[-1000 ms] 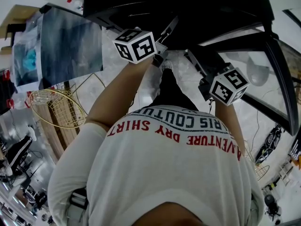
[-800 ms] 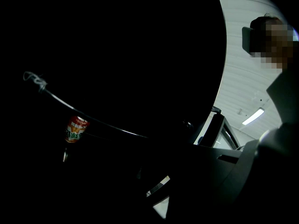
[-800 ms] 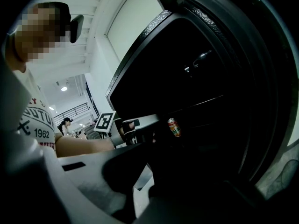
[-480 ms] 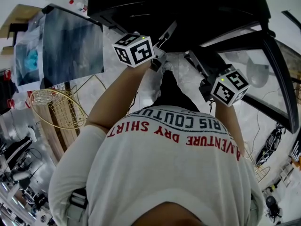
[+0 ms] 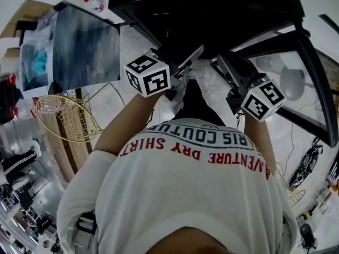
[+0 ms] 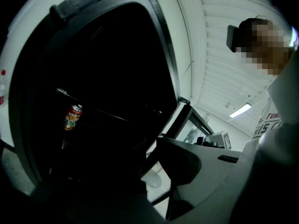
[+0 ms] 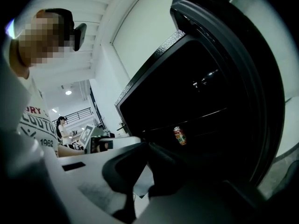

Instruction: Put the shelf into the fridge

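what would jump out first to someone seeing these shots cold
The black fridge gapes open at the top of the head view, its inside almost pitch dark. A lone red drink can sits deep inside it, the one spot of colour in both gripper views. At the left of the head view a pale wire rack stands out against the floor.

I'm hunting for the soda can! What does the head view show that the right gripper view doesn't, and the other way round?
Only the head view shows the yellow wire racks lying off to the left.

Only the right gripper view shows the drink can standing inside the fridge, a person in the background and a round ceiling lamp.

Both show the dark open fridge and the white shirt with red letters.
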The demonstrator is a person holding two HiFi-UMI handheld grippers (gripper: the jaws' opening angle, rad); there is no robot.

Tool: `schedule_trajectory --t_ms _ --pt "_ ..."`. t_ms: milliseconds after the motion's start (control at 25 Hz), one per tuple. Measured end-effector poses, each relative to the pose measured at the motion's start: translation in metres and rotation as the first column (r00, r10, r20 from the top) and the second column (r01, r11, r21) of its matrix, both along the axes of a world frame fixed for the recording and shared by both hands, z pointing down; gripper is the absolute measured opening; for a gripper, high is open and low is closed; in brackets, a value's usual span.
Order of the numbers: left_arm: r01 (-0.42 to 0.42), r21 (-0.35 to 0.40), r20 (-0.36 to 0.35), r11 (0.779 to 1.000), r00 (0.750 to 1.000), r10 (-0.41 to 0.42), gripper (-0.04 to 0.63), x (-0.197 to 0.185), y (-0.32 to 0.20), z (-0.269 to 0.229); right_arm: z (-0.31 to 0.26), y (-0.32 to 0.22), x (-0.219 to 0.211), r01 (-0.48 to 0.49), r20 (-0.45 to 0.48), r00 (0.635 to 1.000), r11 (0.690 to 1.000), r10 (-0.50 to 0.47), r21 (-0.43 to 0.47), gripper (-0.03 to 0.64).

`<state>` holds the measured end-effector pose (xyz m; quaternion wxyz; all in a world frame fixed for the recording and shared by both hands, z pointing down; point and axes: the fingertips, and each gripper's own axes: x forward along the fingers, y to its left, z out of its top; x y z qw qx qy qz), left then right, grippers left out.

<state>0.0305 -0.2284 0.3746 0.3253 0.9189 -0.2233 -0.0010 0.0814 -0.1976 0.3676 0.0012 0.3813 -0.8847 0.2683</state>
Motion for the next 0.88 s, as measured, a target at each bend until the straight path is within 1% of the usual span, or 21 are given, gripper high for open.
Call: schedule_trajectory --t_ms 160,320,480,600,720,880 --pt "-0.030 0.013 0.019 0.999 0.999 0.030 0.064 -0.005 0.024 -0.016 -0.011 0.005 -0.002 -0.005 0.011 1.000 1.000 0.005 0.018 0.028" --pt "-0.059 0.044 0.003 0.997 0.998 0.059 0.049 -0.007 0.043 -0.030 -0.021 0.011 -0.005 -0.012 0.019 1.000 0.999 0.011 0.038 0.025" --pt "-0.052 0.068 0.017 0.996 0.999 0.051 0.043 -0.015 0.050 -0.038 -0.030 0.018 -0.012 0.003 0.013 1.000 0.998 -0.003 0.062 0.023" --pt "-0.054 0.075 0.013 0.996 0.998 0.053 0.043 -0.018 0.051 -0.045 -0.037 0.020 -0.014 0.013 0.034 0.999 0.996 -0.016 0.083 0.023" --pt "-0.049 0.071 0.011 0.996 0.999 0.048 0.043 -0.019 0.051 -0.048 -0.038 0.021 -0.014 0.010 0.058 0.998 0.997 -0.015 0.076 0.023" --pt "-0.032 0.061 0.012 0.998 0.999 0.032 0.043 -0.023 0.048 -0.045 -0.036 0.021 -0.015 0.016 0.052 0.998 0.997 -0.019 0.071 0.023"
